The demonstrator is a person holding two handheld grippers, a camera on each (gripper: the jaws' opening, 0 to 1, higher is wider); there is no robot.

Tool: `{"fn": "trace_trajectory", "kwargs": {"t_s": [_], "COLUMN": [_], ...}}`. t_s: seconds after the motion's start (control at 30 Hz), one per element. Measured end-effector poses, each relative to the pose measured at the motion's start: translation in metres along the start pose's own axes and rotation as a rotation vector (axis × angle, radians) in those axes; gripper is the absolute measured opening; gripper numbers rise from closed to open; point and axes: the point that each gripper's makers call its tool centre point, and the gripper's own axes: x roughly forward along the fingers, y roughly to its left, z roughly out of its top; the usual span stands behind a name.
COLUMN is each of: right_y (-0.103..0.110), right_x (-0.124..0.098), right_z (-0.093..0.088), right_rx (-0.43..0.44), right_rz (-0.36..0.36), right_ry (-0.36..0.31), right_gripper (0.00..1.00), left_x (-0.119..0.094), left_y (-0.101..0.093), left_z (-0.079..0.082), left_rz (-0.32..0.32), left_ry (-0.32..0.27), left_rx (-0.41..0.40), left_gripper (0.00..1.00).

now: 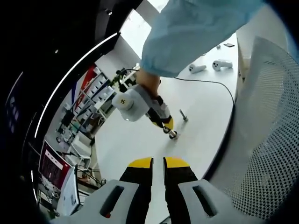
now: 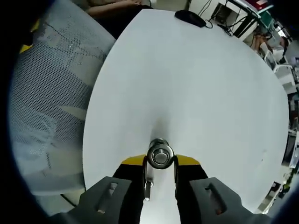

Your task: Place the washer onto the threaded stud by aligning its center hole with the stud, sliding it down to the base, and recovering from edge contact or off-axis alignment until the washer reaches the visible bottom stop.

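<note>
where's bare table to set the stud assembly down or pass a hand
Widest bare patch: the white table ahead of the right gripper, reaching to the dark mouse-like object at the far edge. In the left gripper view, free table lies between the left gripper and the loose bolt. Crowded: the far end by the two white controllers and their cable.

In your left gripper view, the white worktop fills the centre, curving away toward the upper right. A white mesh chair back stands along the right edge. At the left, shelving holds stacked white boxes, and a red-lit screen glows in the lower left. In your right gripper view, a white mesh chair sits at the left of the frame, and cluttered desks crowd the upper right.
</note>
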Motion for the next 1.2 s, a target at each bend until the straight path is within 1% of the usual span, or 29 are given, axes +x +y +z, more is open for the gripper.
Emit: {"fn": "trace_trajectory", "kwargs": {"t_s": [0.1, 0.23, 0.57, 0.73, 1.2], "right_y": [0.001, 0.002, 0.004, 0.003, 0.004], "right_x": [0.0, 0.004, 0.015, 0.015, 0.015], "right_z": [-0.001, -0.002, -0.002, -0.002, -0.003], "right_rx": [0.015, 0.029, 0.018, 0.019, 0.018], "right_rz": [-0.002, 0.001, -0.004, 0.008, 0.007], "right_ry": [-0.016, -0.022, 0.002, 0.006, 0.003], "right_gripper": [0.23, 0.23, 0.23, 0.23, 0.23], "left_x": [0.0, 0.0, 0.0, 0.0, 0.001], "left_y": [0.0, -0.001, 0.001, 0.0, -0.001], "left_z": [0.0, 0.0, 0.001, 0.001, -0.001], "left_rz": [0.0, -0.003, 0.005, 0.0, -0.007], "left_ry": [0.0, 0.0, -0.003, -0.003, 0.006], "left_rx": [0.0, 0.002, -0.001, 0.002, 0.002], "left_gripper": [0.06, 0.06, 0.06, 0.06, 0.06]}}
